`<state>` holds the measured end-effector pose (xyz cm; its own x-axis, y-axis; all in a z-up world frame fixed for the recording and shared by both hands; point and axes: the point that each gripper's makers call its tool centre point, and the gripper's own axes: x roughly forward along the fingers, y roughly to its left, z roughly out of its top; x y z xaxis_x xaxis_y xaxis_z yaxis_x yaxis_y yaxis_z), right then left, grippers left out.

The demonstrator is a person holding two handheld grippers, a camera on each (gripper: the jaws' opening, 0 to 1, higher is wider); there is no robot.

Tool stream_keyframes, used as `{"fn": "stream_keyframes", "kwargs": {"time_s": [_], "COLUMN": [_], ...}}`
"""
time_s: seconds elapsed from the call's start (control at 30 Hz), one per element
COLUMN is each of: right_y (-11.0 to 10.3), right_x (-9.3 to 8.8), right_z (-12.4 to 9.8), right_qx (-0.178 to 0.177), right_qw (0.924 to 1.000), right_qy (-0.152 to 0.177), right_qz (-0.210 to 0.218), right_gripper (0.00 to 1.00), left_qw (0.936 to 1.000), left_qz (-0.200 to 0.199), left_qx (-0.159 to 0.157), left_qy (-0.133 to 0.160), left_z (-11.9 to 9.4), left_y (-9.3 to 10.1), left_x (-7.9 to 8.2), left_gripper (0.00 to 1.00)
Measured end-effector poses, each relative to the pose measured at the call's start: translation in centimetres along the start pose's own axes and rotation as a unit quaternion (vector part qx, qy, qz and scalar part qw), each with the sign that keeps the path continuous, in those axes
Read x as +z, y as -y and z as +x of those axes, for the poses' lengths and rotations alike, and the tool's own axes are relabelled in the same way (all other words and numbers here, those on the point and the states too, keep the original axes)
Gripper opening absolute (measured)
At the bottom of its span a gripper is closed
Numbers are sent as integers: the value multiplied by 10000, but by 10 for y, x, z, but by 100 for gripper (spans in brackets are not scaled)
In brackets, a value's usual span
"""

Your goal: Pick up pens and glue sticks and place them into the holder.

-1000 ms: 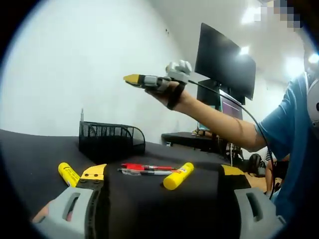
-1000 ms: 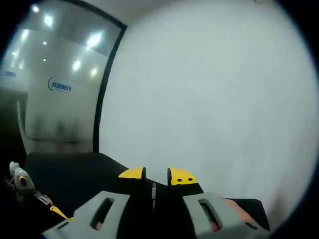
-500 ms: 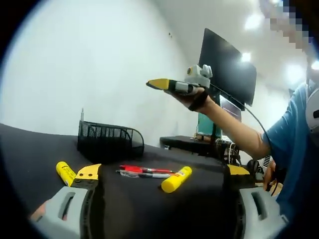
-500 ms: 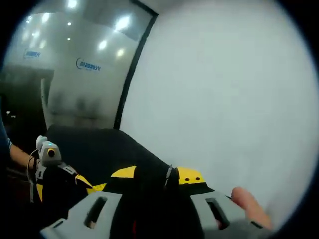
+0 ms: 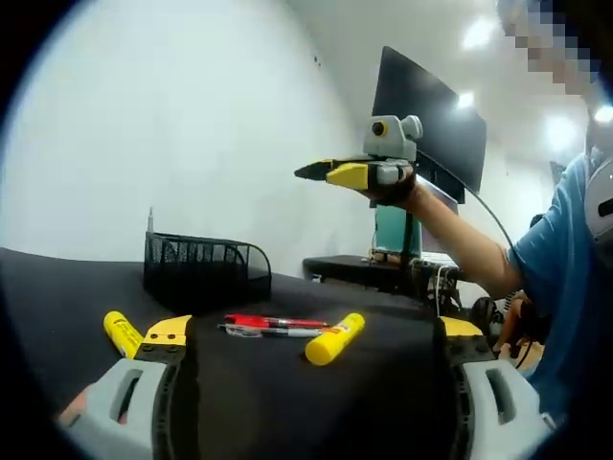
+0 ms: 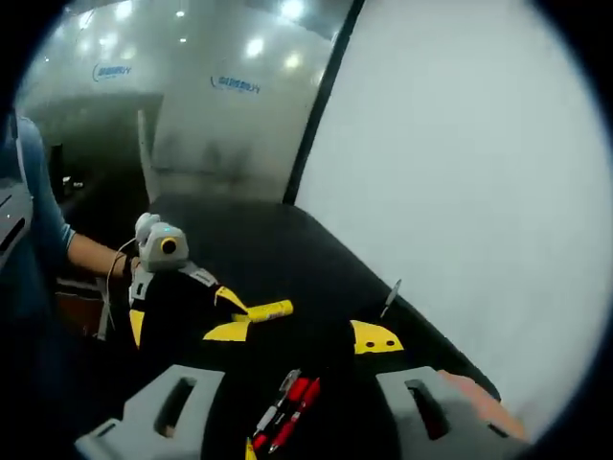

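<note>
Grey grippers, yellow fingers [image 5: 170,332], blue sleeve [image 5: 556,259]

Two blue logos [image 6: 235,84] sit on the glass wall [image 6: 192,125] in the right gripper view, too blurred to read.

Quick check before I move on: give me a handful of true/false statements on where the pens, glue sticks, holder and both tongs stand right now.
1. The black mesh holder stands on the black table. True.
2. A red pen lies on the table between the holder and the near glue stick. True.
3. The right tongs rest on the table beside the pens. False: they are held up in the air, well above the table.
4. Both glue sticks are inside the holder. False: both lie on the table, the other glue stick by the left tongs' left jaw.
5. The left tongs are closed on a pen. False: their jaws stand wide apart with nothing between them.
</note>
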<state>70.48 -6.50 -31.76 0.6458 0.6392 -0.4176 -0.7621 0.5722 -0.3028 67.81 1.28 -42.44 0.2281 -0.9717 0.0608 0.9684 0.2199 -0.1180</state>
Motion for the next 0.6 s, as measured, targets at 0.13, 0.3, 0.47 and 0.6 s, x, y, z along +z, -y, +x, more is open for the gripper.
{"fn": "stream_keyframes", "kwargs": {"time_s": [0.13, 0.3, 0.47, 0.6], "right_y": [-12, -37, -48, -60], "right_x": [-15, -34, -46, -58], "right_z": [8, 16, 24, 29], "right_qx": [160, 622, 790, 1033], "right_qw": [9991, 9944, 9899, 9838], "right_qy": [-374, -839, -1161, -1450], "right_qz": [-114, -135, -198, -218], "right_gripper": [34, 33, 32, 31], "left_qw": [10000, 10000, 10000, 10000], "left_qz": [-5, 7, -18, -4], "left_qx": [-12, 10, 5, 17], "left_qy": [1, -60, -28, -49], "left_z": [0, 1, 0, 1], "left_y": [0, 0, 0, -1], "left_x": [0, -2, -1, -2], "left_gripper": [96, 96, 96, 96]}}
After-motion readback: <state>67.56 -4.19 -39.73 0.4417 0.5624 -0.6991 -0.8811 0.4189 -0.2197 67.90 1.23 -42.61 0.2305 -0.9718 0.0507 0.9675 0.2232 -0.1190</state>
